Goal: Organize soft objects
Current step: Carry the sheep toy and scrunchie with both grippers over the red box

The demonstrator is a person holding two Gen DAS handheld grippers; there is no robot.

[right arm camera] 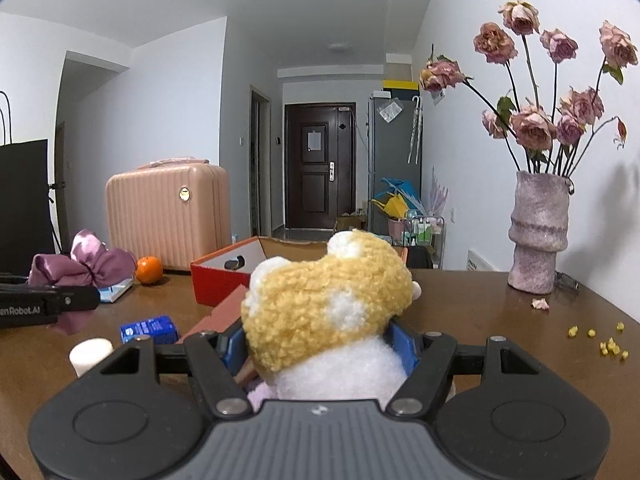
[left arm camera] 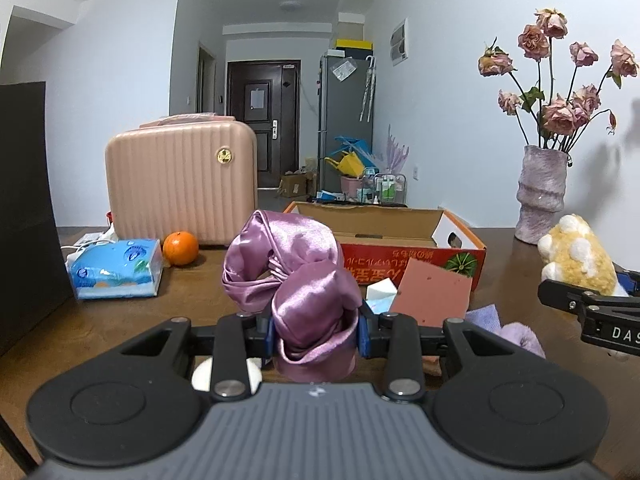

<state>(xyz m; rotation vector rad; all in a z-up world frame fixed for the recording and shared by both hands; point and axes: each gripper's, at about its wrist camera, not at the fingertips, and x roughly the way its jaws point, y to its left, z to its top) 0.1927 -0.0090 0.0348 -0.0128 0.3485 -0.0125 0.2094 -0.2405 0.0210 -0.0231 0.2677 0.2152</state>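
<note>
Left wrist: pink card leans against open box.

right gripper side: white capitals "das", cut off by the frame edge
left gripper side: white letters "enrobot.ai", the start cut off at the frame edge
cardboard box red front: yellow characters printed upside down, not legible to me, beside a picture of a green pumpkin
pink suitcase badge: round gold emblem, its marking too small to read
tissue pack: blue printed wrapper, wording not legible
small blue packet: white print, too blurred to read
dark door: a paper notice, text unreadable
</note>
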